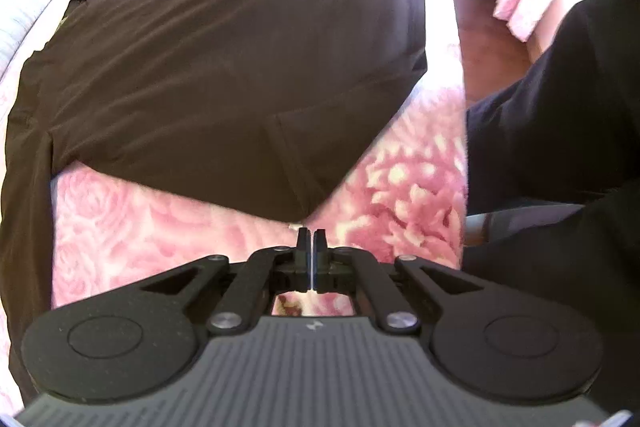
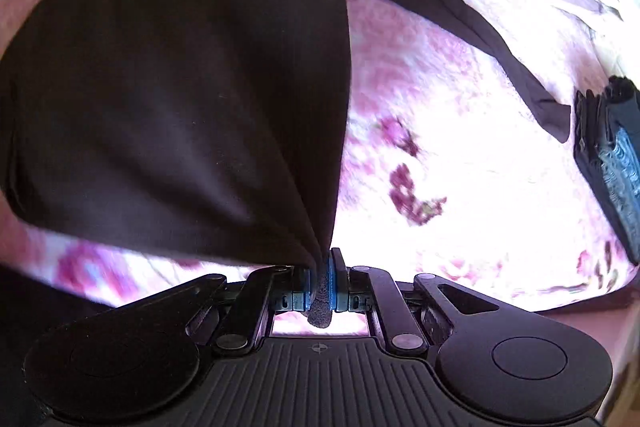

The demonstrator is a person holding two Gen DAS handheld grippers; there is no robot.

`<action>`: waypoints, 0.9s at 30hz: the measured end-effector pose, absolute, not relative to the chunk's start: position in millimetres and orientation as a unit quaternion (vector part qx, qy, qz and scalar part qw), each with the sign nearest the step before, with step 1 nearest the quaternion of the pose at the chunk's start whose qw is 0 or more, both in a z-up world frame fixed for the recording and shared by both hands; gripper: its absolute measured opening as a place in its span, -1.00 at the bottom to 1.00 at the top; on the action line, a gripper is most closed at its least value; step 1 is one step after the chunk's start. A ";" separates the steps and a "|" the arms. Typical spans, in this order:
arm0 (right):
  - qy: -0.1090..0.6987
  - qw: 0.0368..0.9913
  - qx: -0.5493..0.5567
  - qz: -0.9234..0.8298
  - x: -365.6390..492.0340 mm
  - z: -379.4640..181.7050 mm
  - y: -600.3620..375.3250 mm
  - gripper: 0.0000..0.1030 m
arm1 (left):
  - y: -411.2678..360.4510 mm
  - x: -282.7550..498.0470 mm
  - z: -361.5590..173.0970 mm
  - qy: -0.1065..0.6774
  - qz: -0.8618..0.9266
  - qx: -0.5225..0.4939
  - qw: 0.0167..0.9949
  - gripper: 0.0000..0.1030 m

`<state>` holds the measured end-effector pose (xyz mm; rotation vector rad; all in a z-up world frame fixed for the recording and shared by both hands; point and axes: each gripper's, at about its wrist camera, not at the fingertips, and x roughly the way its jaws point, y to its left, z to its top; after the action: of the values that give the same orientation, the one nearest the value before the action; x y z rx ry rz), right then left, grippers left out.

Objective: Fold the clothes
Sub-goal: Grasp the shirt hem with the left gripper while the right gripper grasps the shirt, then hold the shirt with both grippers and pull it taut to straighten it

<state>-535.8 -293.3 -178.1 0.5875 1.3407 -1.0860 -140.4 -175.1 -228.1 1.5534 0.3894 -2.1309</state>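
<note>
Left wrist view: a dark brown garment lies spread over a pink floral bed cover, w/ one pointed corner reaching toward the left gripper. Its fingers sit pressed nearly together w/ only a thin slit of light between; the corner tip ends just ahead of them, so they look empty, though a thin edge pinched there can't be ruled out. A person's dark sleeve fills the right side.

Right wrist view: the right gripper clamps a bunched fold of the same garment between blue-padded fingers; cloth fans up and away from the pinch, lifted off the bed cover. Another strip of the fabric runs to the other gripper at the right edge.

Handling, as a judgement: fabric looks thin, soft, light, w/ no stiffness; it drapes and gathers into pleats wherever pinched, and probably slides easily. Best holds are corners, hems or seams, approx. where layers double up, since a mid-panel pinch just bunches. Lifting by two corners should keep the edge taut enough to lay a clean fold.
</note>
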 end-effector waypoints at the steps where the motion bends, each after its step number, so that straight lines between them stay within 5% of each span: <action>1: 0.586 0.614 0.252 -0.465 -533.4 -180.5 -293.2 -0.87 | -172.5 -143.3 -231.9 0.143 -0.776 0.566 0.239 -0.66; 3: 0.587 0.609 0.262 -0.463 -539.6 -185.9 -291.0 -0.87 | -176.5 -148.2 -237.4 0.154 -0.778 0.555 0.250 -0.21; 10: 0.607 0.606 0.254 -0.446 -541.7 -199.7 -289.2 -0.87 | -218.4 -167.9 -265.6 0.246 -0.780 0.509 0.269 0.02; 12: 0.612 0.609 0.245 -0.441 -547.4 -200.5 -279.8 -0.87 | -232.0 -173.1 -272.8 0.276 -0.778 0.499 0.263 -0.15; 14: 0.617 0.610 0.234 -0.438 -546.6 -204.2 -274.2 -0.87 | -237.3 -179.1 -280.1 0.288 -0.779 0.505 0.235 -0.90; 15: 0.621 0.609 0.228 -0.437 -548.1 -202.3 -274.0 -0.87 | -236.5 -181.5 -282.0 0.286 -0.780 0.510 0.223 -1.00; 27: 0.628 0.604 0.246 -0.425 -555.9 -213.4 -268.3 -0.86 | -136.3 -163.1 -274.8 0.160 -0.776 0.585 0.174 -0.90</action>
<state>-555.9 -268.3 -213.4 0.5688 1.4534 -0.9844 -163.1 -136.3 -274.8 1.6575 0.4548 -2.1997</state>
